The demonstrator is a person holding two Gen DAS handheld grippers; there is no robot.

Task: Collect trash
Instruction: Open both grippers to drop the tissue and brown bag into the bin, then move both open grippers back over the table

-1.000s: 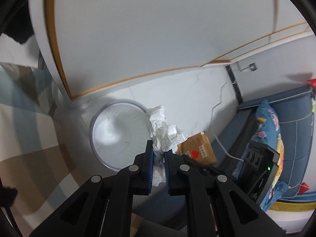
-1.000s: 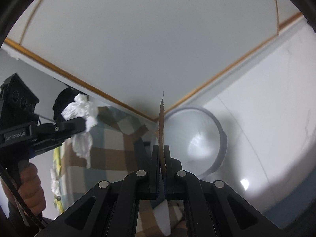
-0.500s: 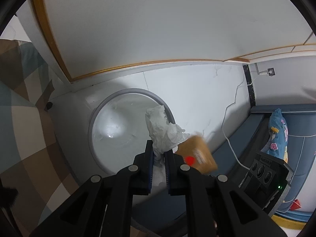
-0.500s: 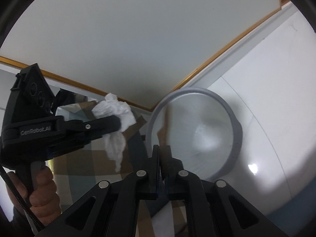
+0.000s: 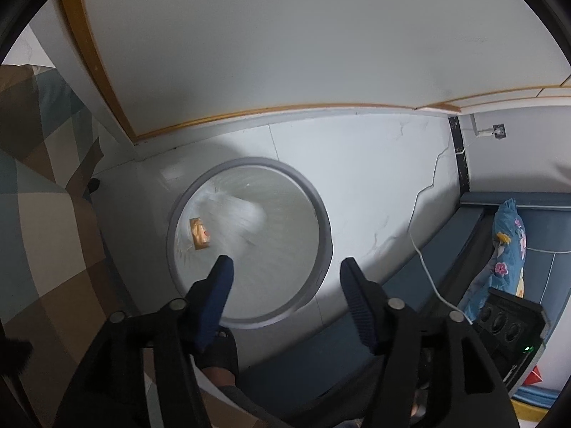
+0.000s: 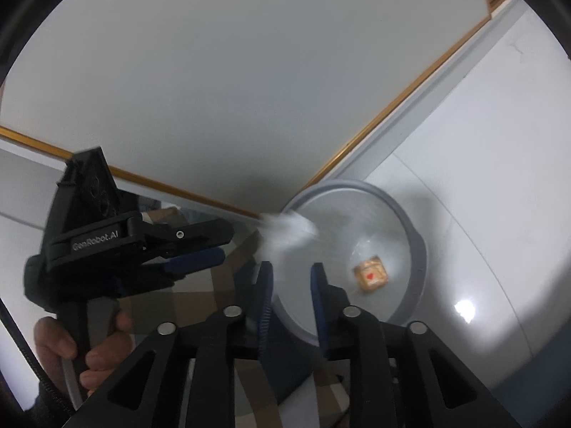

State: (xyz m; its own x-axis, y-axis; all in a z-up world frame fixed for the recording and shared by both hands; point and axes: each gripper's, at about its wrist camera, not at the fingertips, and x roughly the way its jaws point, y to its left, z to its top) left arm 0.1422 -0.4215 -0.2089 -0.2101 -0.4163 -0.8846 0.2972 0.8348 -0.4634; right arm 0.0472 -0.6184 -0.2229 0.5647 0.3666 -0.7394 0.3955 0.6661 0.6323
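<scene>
A round grey-rimmed bin with a clear liner stands on the white floor below both grippers. A small brown packet with a red heart lies inside it. A crumpled white tissue, blurred, is falling in over the bin's rim. My left gripper hangs above the bin, its jaws opening, nothing between them. My right gripper is also over the bin's near rim, its jaws opening and empty.
A white wall panel with a gold trim rises behind the bin. A checked brown and teal cloth lies to the left. A blue sofa with a patterned cushion and a white cable are at the right. A hand holds the left gripper's handle.
Both grippers sank toward the bin and their jaws parted. The tissue left the left gripper and the brown packet left the right one; the packet now lies in the bin.
</scene>
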